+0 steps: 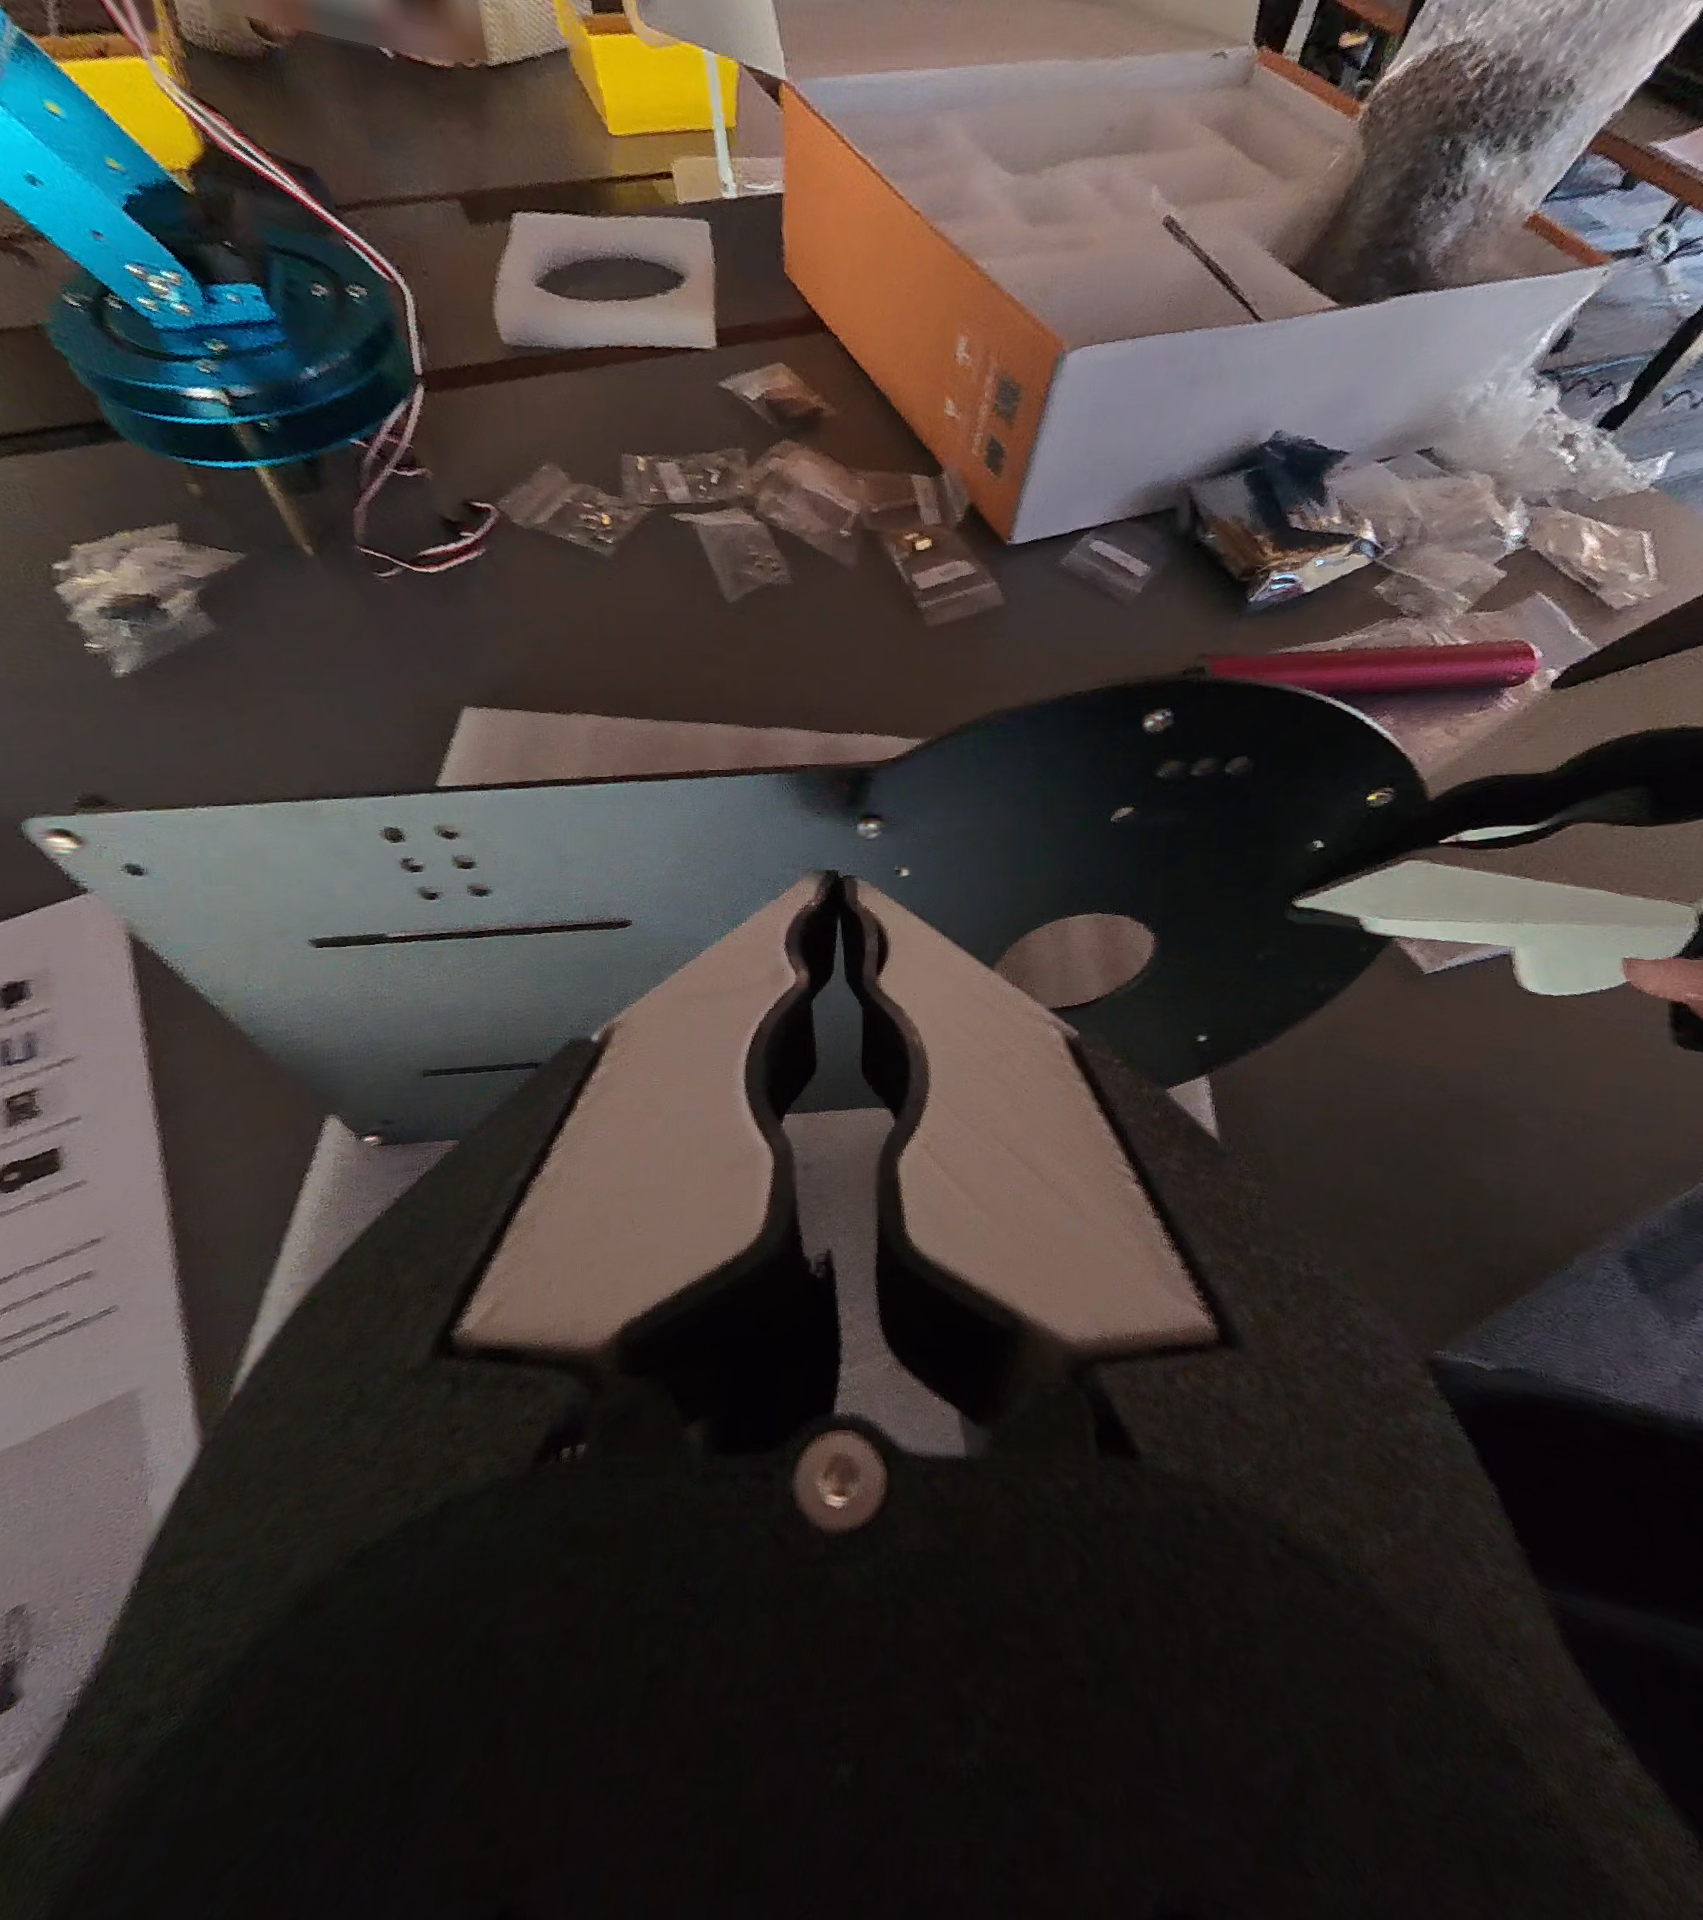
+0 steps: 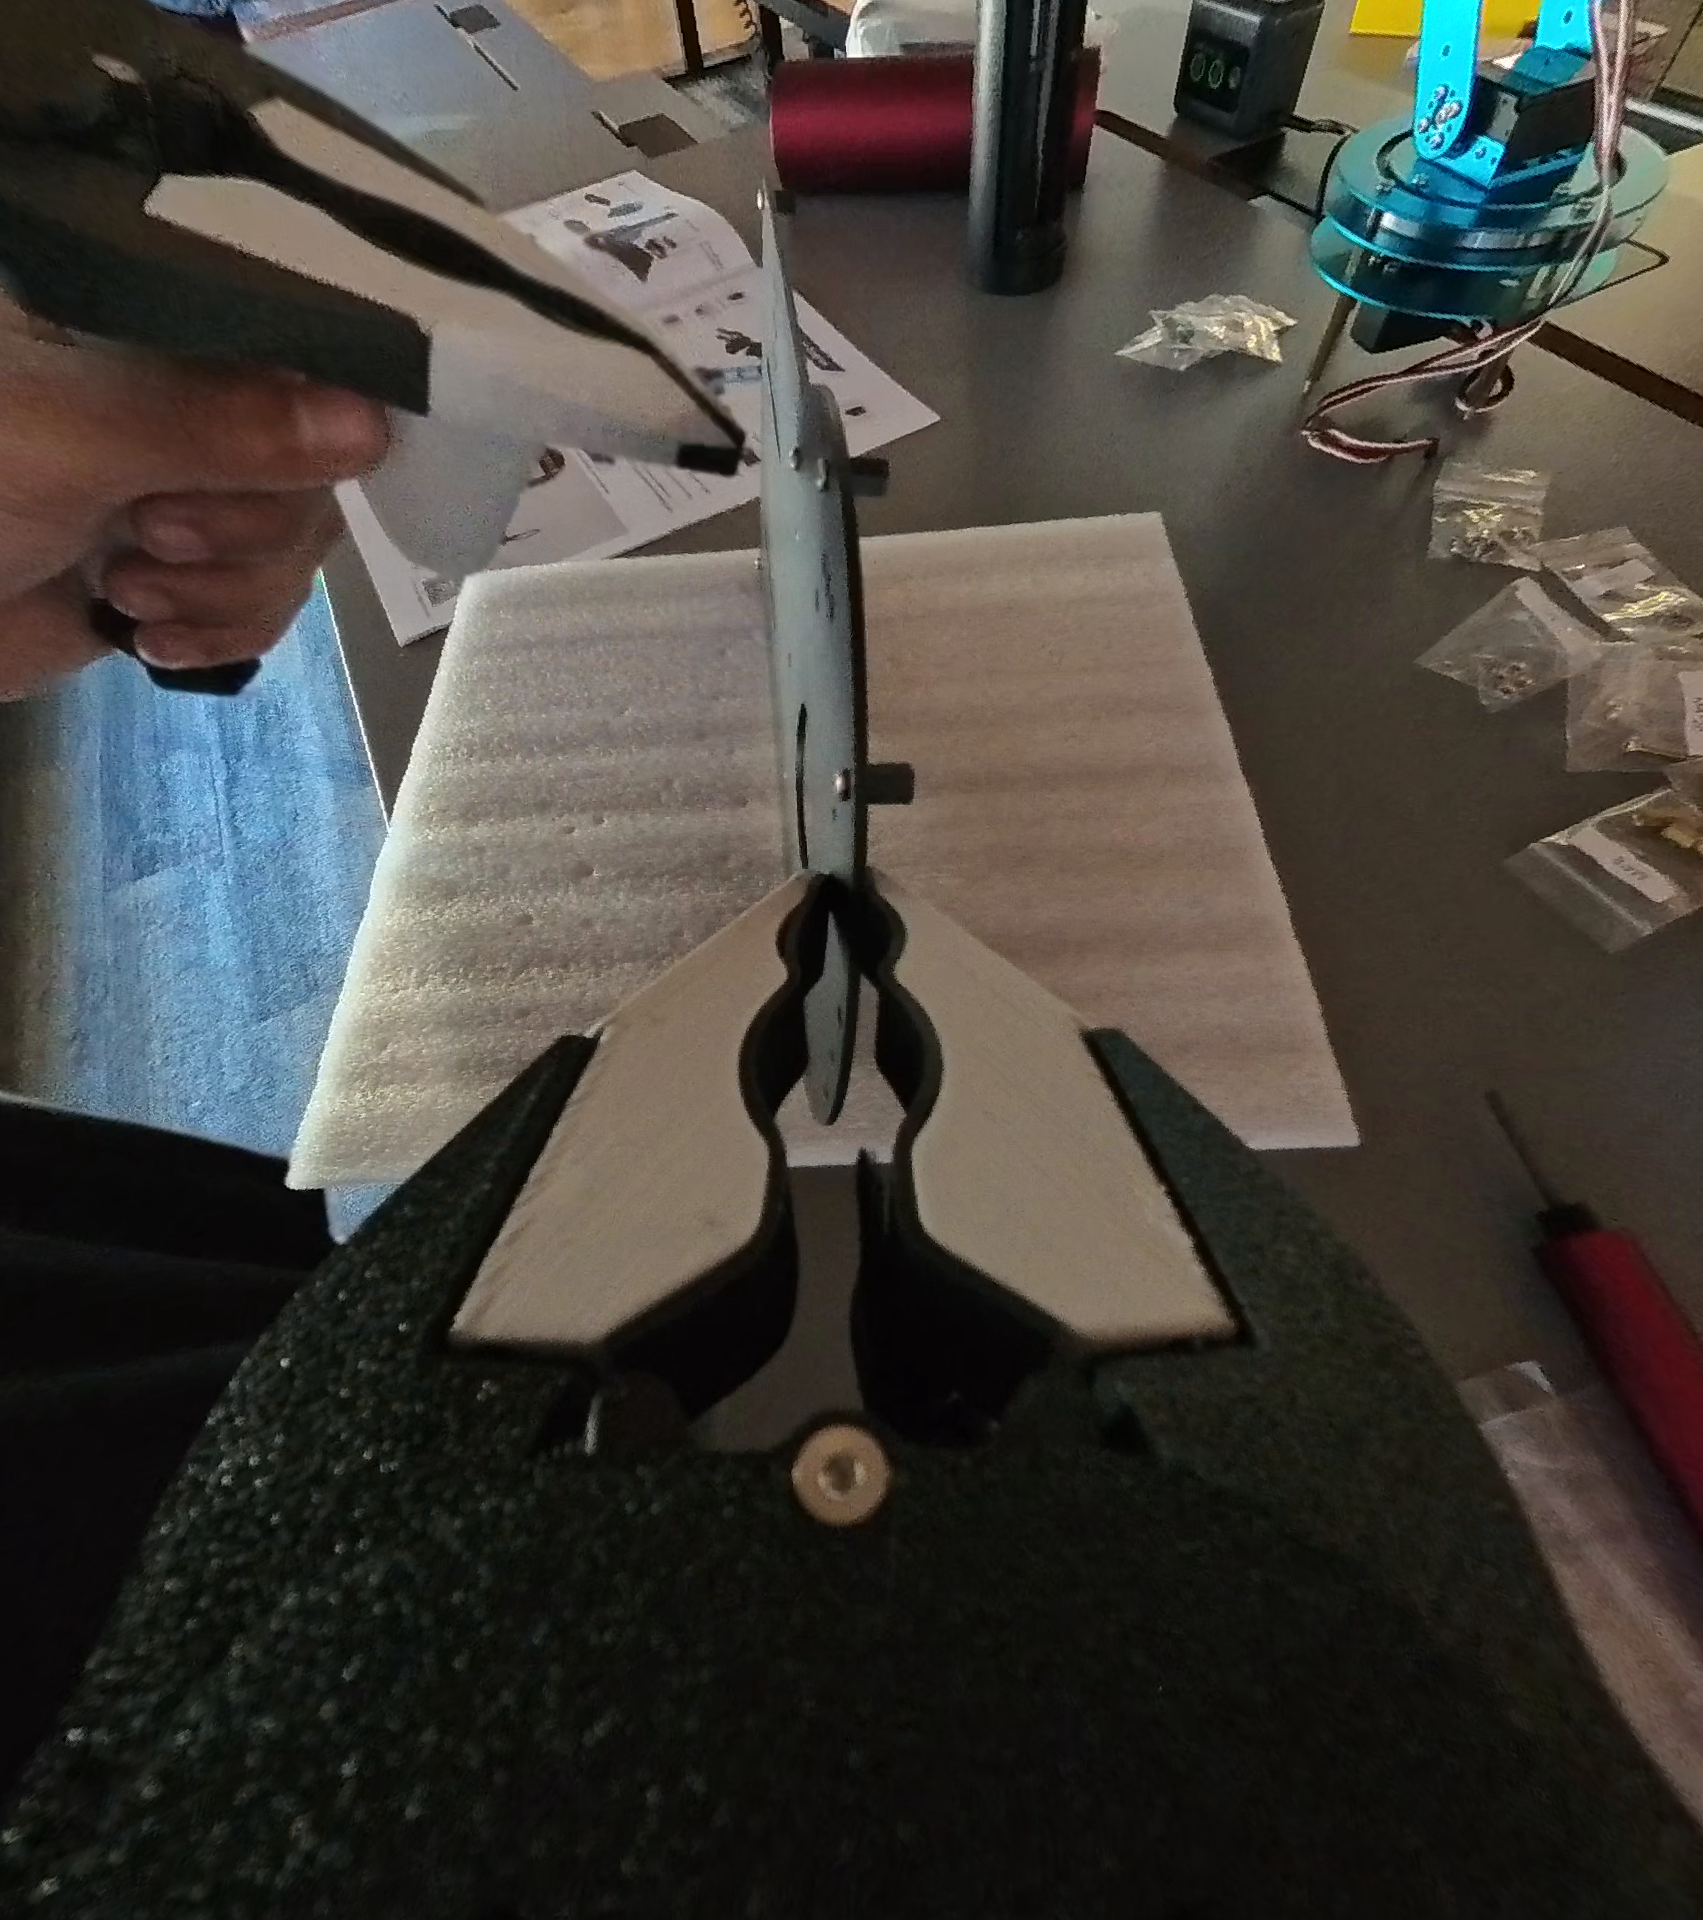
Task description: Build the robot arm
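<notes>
Open box [image 1: 1055, 343], orange side and white end, on the far surface [image 1: 514, 644]: white foam insert with empty pockets, 1 thin dark rod lying across it; a bubble-wrapped bundle [image 1: 1449, 135] leans at its right end, top cut off by the frame. Small clear bags [image 1: 753, 499] of hardware scattered in front of the box; contents too small to make out. 2 yellow bins [image 1: 649, 73] at the far edge, contents hidden. Dark plate [image 1: 473, 925], held on edge above a white foam sheet [image 2: 1034, 779]: flat metal, rectangular on 1 side, rounded on the other, with a large round hole, small hole groups, 2 slots, and a few screws; short standoffs stick out from 1 face. From the right wrist view it is seen nearly edge-on, so its face is hard to read there. Left claw [image 1: 839, 883] is narrow, tips pinched on the plate's near edge at mid-length. Right claw [image 2: 842, 883] is likewise narrow, clamped on the rim of the rounded end; it also shows at the right of the left wrist view [image 1: 1346, 873]. A hand [image 2: 78, 499] grips the left tool's handle, partly cut off. Blue arm [image 1: 151, 270] on a round base stands far left, wires trailing. Printed sheets [image 1: 5, 1195] lie left, blurred. Red tool [image 2: 1678, 1382] lies right of the foam.
</notes>
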Demonstrator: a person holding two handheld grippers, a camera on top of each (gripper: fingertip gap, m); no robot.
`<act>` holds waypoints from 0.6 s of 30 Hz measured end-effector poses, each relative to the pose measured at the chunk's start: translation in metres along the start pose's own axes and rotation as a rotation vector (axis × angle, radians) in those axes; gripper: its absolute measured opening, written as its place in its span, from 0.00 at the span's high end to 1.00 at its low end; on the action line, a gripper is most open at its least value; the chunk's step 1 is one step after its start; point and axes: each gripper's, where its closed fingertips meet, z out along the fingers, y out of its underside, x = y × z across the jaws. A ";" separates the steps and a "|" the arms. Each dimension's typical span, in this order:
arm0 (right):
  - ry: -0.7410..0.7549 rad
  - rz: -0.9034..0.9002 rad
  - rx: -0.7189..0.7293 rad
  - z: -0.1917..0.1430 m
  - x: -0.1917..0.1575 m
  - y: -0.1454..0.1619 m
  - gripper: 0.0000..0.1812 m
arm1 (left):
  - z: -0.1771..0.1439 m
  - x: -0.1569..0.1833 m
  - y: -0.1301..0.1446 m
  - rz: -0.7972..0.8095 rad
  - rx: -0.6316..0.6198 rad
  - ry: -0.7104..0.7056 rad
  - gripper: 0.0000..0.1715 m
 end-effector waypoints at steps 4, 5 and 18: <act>0.007 -0.012 -0.009 0.000 0.002 0.000 0.98 | 0.002 0.027 -0.013 -0.003 0.031 0.080 1.00; 0.005 -0.013 -0.007 0.000 0.001 0.000 0.98 | 0.002 0.037 -0.018 0.019 0.040 0.100 1.00; -0.011 -0.004 0.001 0.000 0.003 0.000 0.98 | -0.013 0.068 0.005 0.023 -0.014 0.177 1.00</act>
